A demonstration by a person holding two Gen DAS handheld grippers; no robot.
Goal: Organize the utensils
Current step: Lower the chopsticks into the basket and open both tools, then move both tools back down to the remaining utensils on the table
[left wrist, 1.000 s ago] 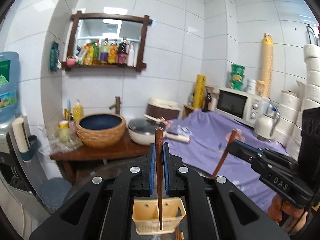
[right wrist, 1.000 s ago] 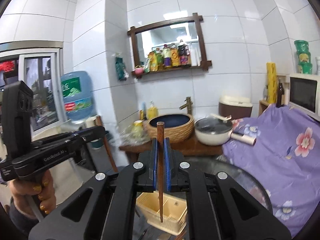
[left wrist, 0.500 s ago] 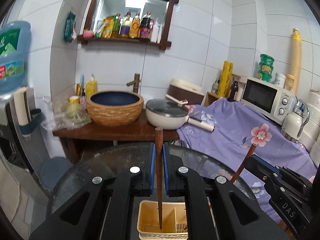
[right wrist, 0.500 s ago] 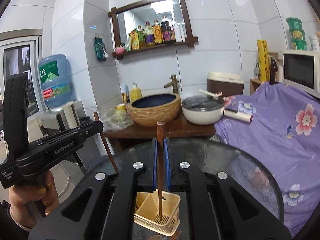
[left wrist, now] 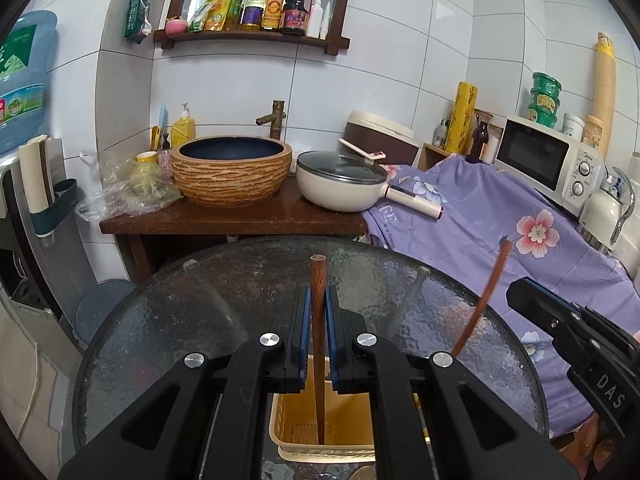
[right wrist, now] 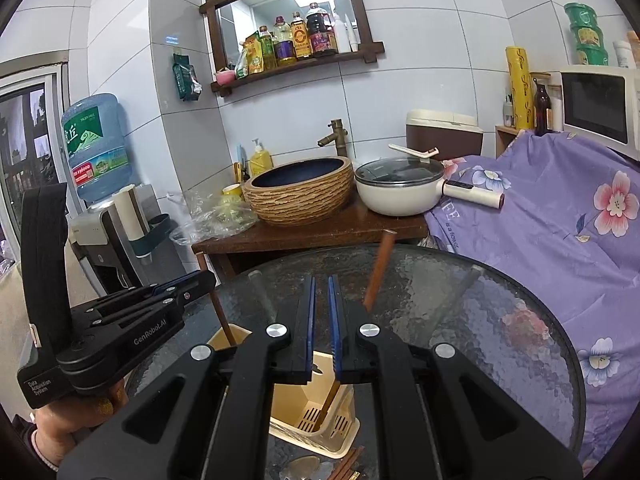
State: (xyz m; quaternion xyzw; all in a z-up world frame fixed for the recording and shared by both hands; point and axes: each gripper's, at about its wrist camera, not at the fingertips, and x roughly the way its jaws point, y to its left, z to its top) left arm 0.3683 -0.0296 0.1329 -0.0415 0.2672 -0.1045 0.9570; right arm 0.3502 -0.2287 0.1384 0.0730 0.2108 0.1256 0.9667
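The round table top [left wrist: 248, 304] is glass with a rough, pebbled texture, a little glossy. The chopstick [left wrist: 318, 320] looks like dark brown wood, matt. The utensil holder [right wrist: 316, 420] is cream plastic, smooth, with slots in the floor. The left gripper [left wrist: 316, 316] has a matt black plastic body, blue pads [left wrist: 306, 320] and shiny metal bolts. The basin [left wrist: 232, 170] has a rough ribbed outside. The cloth [right wrist: 560, 208] is soft purple fabric with printed flowers. The wall tiles [left wrist: 400, 60] are white and glossy.
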